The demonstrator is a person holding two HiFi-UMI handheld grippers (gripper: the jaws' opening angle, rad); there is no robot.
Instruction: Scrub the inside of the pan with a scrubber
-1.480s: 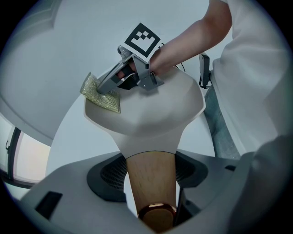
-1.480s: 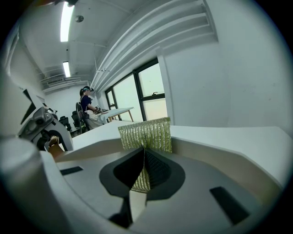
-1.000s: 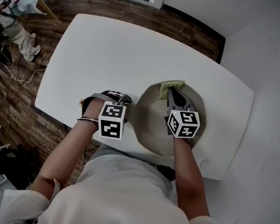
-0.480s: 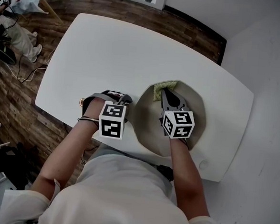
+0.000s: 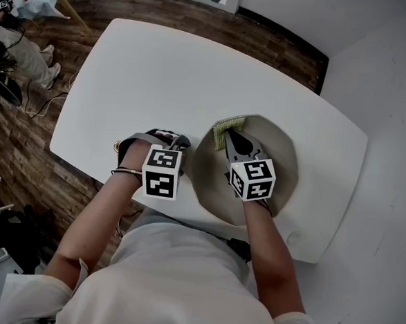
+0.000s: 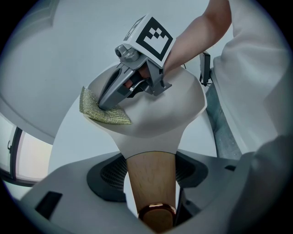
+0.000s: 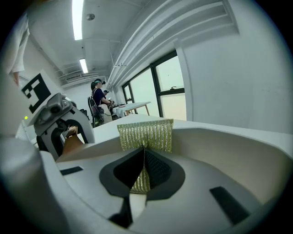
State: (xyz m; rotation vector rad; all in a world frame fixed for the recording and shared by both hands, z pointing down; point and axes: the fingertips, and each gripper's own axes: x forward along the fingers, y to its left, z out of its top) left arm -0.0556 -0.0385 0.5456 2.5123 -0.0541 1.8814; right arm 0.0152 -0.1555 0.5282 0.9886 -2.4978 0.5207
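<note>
Head view: we look steeply down on a white table. A pale pan sits near its front edge. Our left gripper rests at the pan's left side, where its handle is. Our right gripper reaches into the pan, its tips at the upper left of the bowl. A yellow-green scrubber lies under those tips, against the inner wall just below the rim.

Left gripper view: our left jaws are clamped on the pan's wooden handle, one jaw on each side. A copper-coloured ring caps the handle's near end. Beyond it the pan's bowl opens out. There the right gripper presses the scrubber flat against the far left of the inside.

Right gripper view: our right jaws are pinched tight on the scrubber. Its ribbed edge stands up just past the pads, touching the pan's inner wall. The left gripper shows at the left, on the handle. Far behind, people stand beside tall windows.
</note>
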